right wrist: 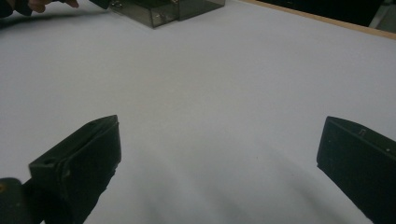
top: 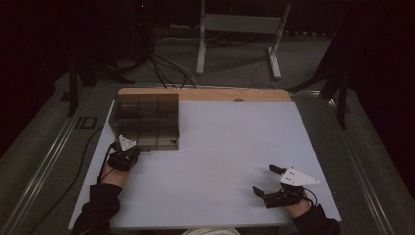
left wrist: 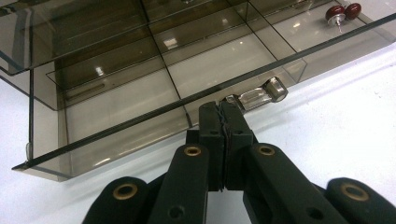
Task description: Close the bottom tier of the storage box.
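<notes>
The left gripper (left wrist: 223, 108) has its jaws squeezed tight together, right at the clear handle (left wrist: 258, 95) on the smoky plastic box (left wrist: 116, 79). The right gripper (right wrist: 219, 154) is wide open over the bare table (right wrist: 210, 84).

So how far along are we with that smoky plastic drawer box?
Done: nothing obvious yet. In hand: the left gripper is shut at the clear handle of the drawer box, front still flush. Left: pulling the drawer; the right gripper waits open over the table.
</notes>
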The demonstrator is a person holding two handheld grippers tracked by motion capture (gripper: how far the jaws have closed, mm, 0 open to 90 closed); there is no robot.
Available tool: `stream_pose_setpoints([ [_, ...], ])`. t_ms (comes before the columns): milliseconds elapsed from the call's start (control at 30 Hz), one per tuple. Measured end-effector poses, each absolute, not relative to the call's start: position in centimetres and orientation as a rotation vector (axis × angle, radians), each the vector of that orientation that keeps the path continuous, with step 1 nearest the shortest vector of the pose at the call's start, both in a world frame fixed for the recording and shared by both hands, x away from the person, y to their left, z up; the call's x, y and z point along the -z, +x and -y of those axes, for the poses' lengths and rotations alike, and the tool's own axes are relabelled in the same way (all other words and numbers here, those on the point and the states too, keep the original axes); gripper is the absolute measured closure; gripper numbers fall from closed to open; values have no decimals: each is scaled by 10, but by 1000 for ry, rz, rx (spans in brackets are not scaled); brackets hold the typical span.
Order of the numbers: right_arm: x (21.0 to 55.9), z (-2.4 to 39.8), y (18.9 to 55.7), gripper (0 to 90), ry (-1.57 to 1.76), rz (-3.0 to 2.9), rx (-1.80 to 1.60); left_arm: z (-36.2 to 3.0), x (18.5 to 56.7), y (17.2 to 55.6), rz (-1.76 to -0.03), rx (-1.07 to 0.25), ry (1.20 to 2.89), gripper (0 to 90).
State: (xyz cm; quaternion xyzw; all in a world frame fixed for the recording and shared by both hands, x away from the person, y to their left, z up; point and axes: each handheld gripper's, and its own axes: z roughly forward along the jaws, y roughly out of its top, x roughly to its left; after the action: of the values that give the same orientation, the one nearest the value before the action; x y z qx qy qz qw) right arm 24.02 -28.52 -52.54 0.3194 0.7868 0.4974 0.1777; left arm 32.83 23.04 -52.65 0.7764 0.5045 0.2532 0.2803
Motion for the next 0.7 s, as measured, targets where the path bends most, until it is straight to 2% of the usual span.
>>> stream_pose_setpoints([
  [700,526,285,240,1,901,-2231,-1400,-230,525,334,-1354,-674,2086,900],
])
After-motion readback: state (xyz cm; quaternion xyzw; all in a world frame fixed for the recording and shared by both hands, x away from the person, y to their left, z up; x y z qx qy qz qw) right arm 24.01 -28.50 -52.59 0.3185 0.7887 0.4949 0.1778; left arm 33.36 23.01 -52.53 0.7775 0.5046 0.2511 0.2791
